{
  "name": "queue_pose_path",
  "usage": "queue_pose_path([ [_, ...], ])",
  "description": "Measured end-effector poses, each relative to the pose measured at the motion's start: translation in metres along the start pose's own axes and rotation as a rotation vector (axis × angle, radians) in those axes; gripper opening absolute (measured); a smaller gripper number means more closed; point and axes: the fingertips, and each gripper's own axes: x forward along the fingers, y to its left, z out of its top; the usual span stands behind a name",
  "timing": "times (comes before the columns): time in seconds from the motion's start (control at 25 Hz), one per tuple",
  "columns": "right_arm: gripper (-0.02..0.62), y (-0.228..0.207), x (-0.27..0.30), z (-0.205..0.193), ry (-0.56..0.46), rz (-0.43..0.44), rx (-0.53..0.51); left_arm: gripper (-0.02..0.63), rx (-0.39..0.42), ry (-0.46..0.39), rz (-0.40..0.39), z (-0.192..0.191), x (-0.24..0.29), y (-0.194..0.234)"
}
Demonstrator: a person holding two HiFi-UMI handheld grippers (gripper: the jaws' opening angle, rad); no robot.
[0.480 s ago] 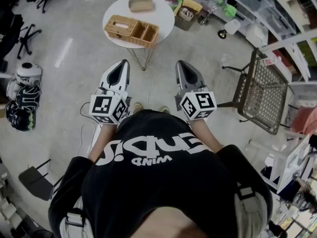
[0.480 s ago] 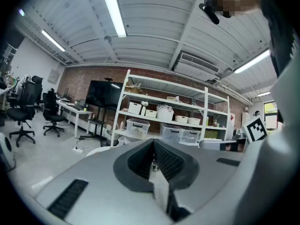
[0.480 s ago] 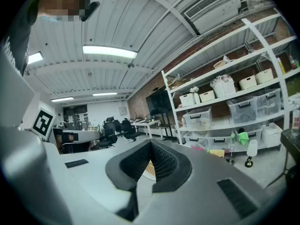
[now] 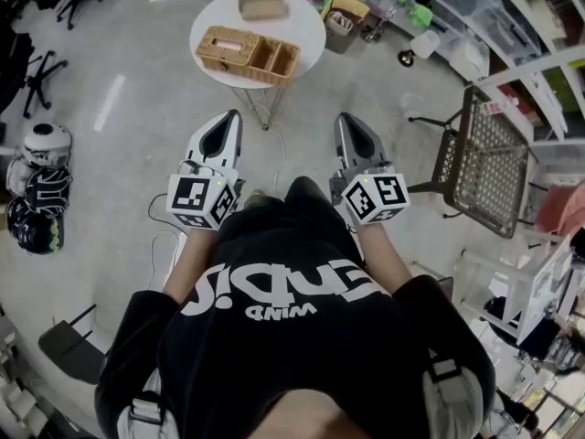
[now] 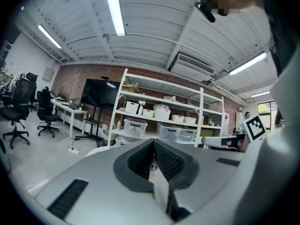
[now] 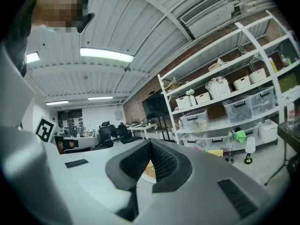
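A mesh metal chair stands at right, helmets lie on the floor at left

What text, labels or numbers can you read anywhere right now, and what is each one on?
"WIND": small white print on the person's black T-shirt, upside down in the head view.
Large white lettering above it: stylised, not surely readable.
Marker cubes on the left gripper and right gripper: square patterns only, no words.
Shelf bins: labels too small to read.

Two claws, left and right, one round table, one wicker basket, one mesh chair, three helmets.
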Motion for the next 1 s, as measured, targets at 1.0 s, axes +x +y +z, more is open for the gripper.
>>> queue_pose_path([
  [1.0, -0.002, -0.057, 0.135, 0.003, -0.005, -0.016, 0.043, 0.000, -0.006, -0.035, 0.031, 0.026, 0.118, 0.084],
])
